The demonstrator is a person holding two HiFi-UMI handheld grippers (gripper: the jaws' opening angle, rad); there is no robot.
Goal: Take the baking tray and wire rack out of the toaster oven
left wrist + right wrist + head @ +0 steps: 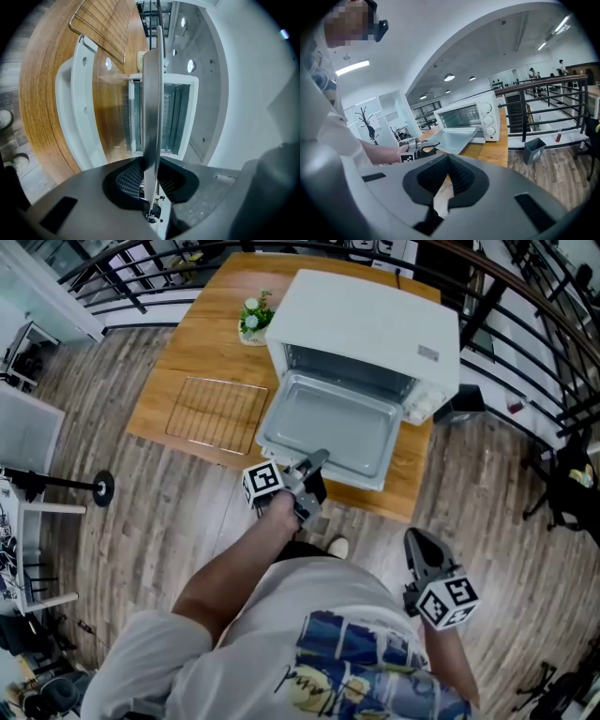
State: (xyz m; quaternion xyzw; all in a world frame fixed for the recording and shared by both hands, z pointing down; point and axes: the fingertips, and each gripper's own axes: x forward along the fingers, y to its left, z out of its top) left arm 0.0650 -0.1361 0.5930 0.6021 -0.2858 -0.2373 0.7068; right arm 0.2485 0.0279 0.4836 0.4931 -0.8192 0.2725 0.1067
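Wooden table [206, 324] beneath toaster oven [366, 320]; plank floor [141, 512]

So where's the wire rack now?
Head view: the wire rack lies flat on the left of the table, beside the baking tray, near the potted plant.

The wooden table [202, 329] stands on a wood-plank floor [187, 521]. The white toaster oven [366, 329] sits on the right part of the tabletop. The wire rack [216, 413] lies flat on the left part, close to the near edge. A small potted plant [254, 320] stands just beside the oven's left side, toward the far edge.
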